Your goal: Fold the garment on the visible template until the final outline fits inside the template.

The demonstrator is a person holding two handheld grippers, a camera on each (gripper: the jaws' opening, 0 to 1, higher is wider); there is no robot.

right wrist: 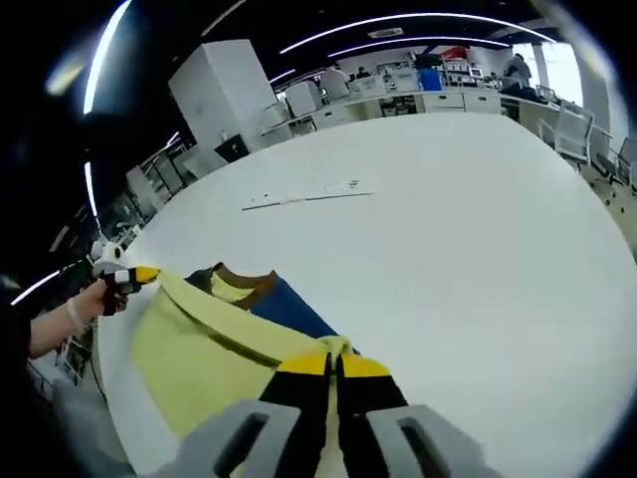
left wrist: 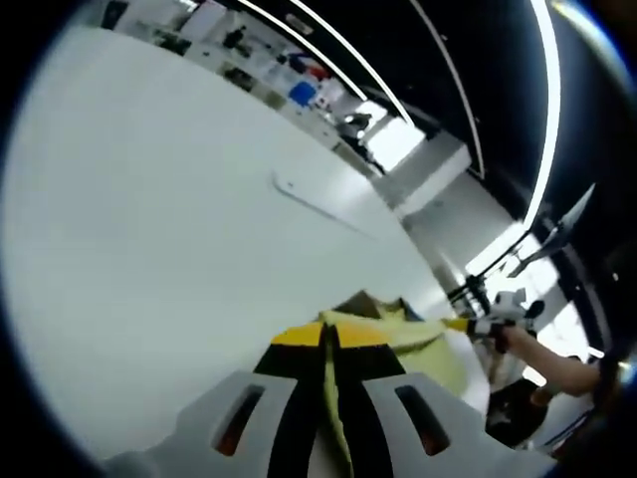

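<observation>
A pale yellow garment (right wrist: 199,354) with a blue panel (right wrist: 289,311) and a brown collar (right wrist: 244,280) lies at the near edge of the white table (right wrist: 448,249). My right gripper (right wrist: 333,360) is shut on one end of its yellow edge. My left gripper (left wrist: 326,339) is shut on the other end of that edge, which runs taut between the two. The left gripper (right wrist: 134,276) appears at the left of the right gripper view, held by a hand. In the left gripper view the right gripper (left wrist: 466,324) comes in from the right, pinching the yellow cloth (left wrist: 418,344).
A thin marked line (right wrist: 309,197) crosses the table beyond the garment, and the same thin line (left wrist: 318,207) is seen from the left gripper. Desks, chairs and shelves (right wrist: 398,95) stand past the table's far edge. A person's forearm (left wrist: 557,368) is at the right.
</observation>
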